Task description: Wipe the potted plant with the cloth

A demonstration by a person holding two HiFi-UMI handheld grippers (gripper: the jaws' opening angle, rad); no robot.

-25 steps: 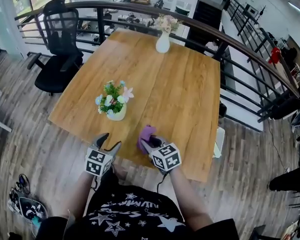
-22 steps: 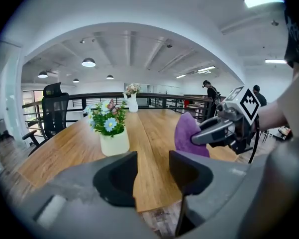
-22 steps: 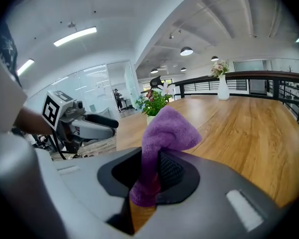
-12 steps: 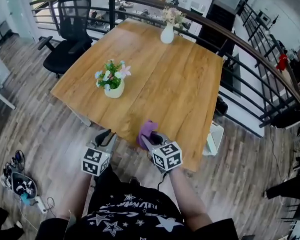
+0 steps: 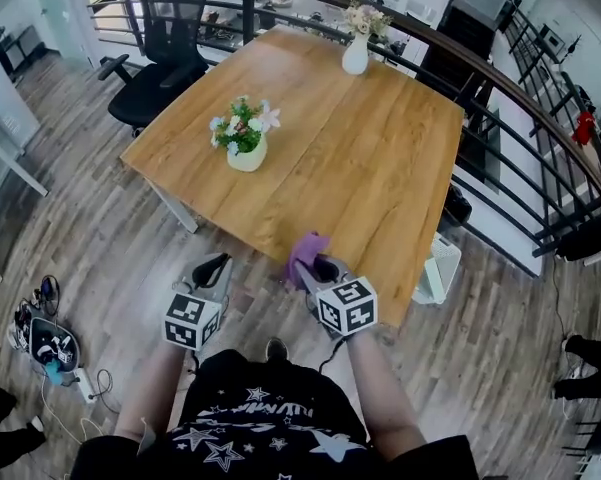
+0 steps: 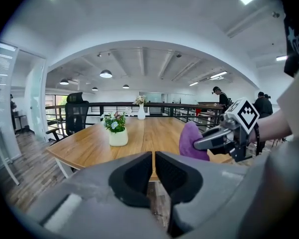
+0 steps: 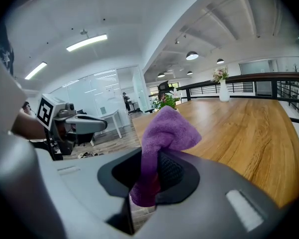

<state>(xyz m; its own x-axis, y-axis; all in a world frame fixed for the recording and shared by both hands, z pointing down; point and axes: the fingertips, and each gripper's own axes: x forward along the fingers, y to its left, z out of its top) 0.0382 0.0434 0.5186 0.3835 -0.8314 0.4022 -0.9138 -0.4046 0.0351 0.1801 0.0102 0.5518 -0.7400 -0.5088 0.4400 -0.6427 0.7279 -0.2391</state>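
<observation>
Purple and nubby, the cloth (image 7: 166, 133) is pinched in the right gripper (image 7: 150, 171). The jaws are closed on a fold of it, so a soft bunch stands above the pads and a short tail droops below. Held that way it looks ready to be pressed forward against leaves. It rides just over the near edge of the wooden table (image 5: 380, 168), clear of the surface.

Beside it, over the floor just short of that near edge, the left gripper (image 6: 153, 156) has just been closing its jaws. The ribbed dark pads stand all but together, with only a thin slit between them and nothing in it. I judge this hand to be free, perhaps to steady the pot. Both grippers are hard grey plastic.

The table is smooth, warm planked wood, rectangular. Toward its left edge, well apart from the cloth, stands the potted plant (image 5: 245, 138): a squat, rounded cream pot with green leaves and small pale flowers. It is upright and untouched, so wiping has not begun.

At the far edge stands a slim white vase (image 5: 355, 58) of pale blossoms. Beyond the far left corner is a black mesh office chair (image 5: 170, 38).
</observation>
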